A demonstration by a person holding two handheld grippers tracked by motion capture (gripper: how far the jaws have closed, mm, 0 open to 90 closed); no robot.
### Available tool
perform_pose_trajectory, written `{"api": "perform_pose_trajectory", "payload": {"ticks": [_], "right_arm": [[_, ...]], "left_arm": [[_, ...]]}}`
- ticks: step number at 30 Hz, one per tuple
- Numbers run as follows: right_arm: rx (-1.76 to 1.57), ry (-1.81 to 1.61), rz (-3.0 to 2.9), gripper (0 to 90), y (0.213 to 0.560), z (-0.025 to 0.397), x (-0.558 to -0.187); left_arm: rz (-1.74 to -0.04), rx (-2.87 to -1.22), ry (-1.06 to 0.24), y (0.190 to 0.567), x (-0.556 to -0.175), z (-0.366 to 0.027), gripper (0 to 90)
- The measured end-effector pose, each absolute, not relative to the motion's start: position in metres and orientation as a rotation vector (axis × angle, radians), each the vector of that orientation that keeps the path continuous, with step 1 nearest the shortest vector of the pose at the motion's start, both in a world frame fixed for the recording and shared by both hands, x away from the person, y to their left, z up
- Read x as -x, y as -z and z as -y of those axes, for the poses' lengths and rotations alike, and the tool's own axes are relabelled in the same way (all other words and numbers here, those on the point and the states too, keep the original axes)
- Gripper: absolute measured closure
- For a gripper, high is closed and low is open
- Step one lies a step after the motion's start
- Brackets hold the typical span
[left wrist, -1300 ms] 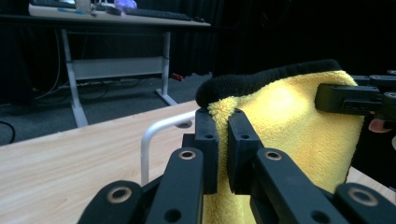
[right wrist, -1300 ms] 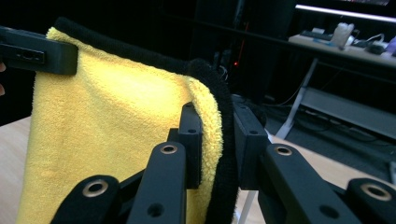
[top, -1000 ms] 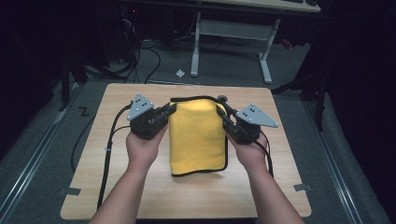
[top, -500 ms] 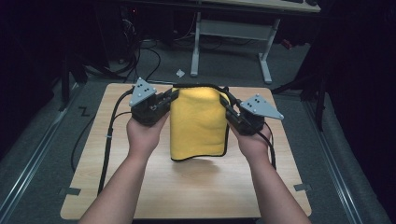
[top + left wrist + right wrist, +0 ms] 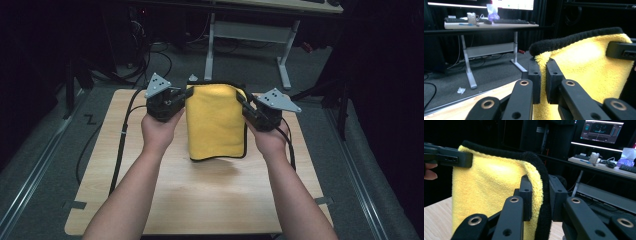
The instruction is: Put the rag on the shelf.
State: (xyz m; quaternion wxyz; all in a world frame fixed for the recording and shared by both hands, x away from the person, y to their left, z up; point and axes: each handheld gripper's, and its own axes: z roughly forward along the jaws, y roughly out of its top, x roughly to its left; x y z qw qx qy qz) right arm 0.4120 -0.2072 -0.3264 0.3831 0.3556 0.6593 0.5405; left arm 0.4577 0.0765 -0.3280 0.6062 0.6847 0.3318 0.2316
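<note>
A folded yellow towel (image 5: 216, 120) with a black edge hangs above the wooden table (image 5: 200, 195), its lower edge just off the surface. My left gripper (image 5: 187, 94) is shut on its upper left corner and my right gripper (image 5: 242, 100) on its upper right corner. In the left gripper view the jaws pinch the yellow towel (image 5: 586, 65) at my left gripper (image 5: 543, 75). In the right gripper view the black-edged towel (image 5: 494, 182) runs between the jaws of my right gripper (image 5: 541, 195), with the other gripper's jaw at the far corner.
Beyond the table's far edge stands a white desk frame (image 5: 250, 35) on a grey floor with cables (image 5: 145, 60). A desk with keyboards and a monitor (image 5: 506, 3) shows in the gripper views. Bare tabletop lies in front of the towel.
Both grippers have lifted the towel by its top corners from lying flat on the table, so it now hangs upright with its lower edge raised.
</note>
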Motion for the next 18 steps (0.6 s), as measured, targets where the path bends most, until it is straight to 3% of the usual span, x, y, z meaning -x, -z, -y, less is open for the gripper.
{"api": "perform_pose_trajectory", "payload": {"ticks": [13,18], "right_arm": [[-0.927,-1.361,-1.712,76.7,0.329,0.219,-0.455],[-0.921,-1.321,-1.751,76.4,0.335,0.218,-0.475]], "left_arm": [[-0.747,-1.662,-0.612,0.321,-0.496,-0.063,84.2],[-0.788,-1.679,-0.583,0.333,-0.516,-0.064,83.9]]}}
